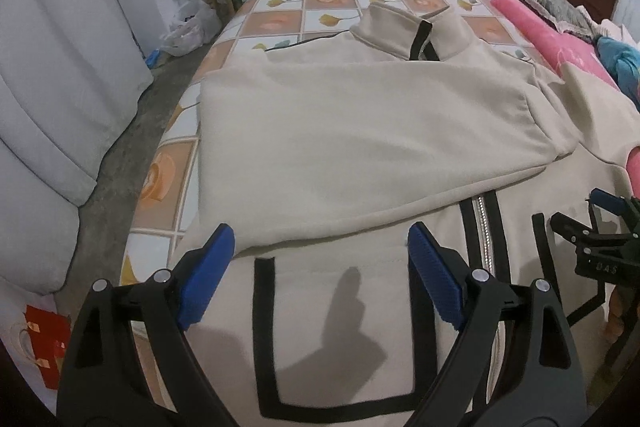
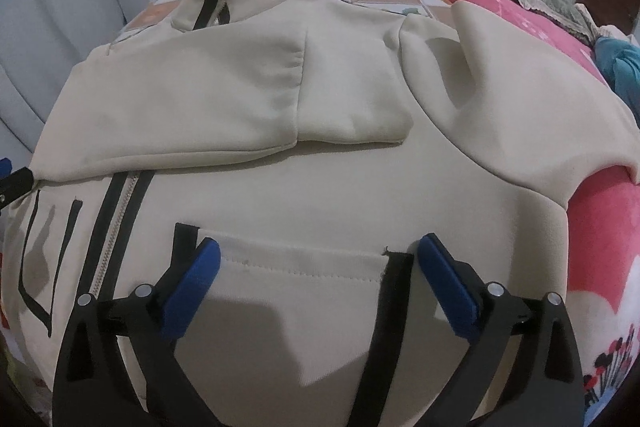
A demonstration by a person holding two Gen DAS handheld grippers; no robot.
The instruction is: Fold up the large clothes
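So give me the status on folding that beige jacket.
Done: the beige jacket lies front-up on the bed, and one sleeve is folded across the chest. In hand: nothing; the left gripper and right gripper hover open over the pockets. Left: the other sleeve is spread toward the pink blanket, and the body is not yet folded.

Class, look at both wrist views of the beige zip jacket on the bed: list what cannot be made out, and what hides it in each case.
- Beige zip jacket, hem: cut off by the bottom edge in both wrist views.
- Its front under the folded sleeve: covered by the sleeve in both views.
- Right gripper: in the left wrist view, cut off by the right edge.
- Tiled bedsheet: mostly hidden by the jacket.
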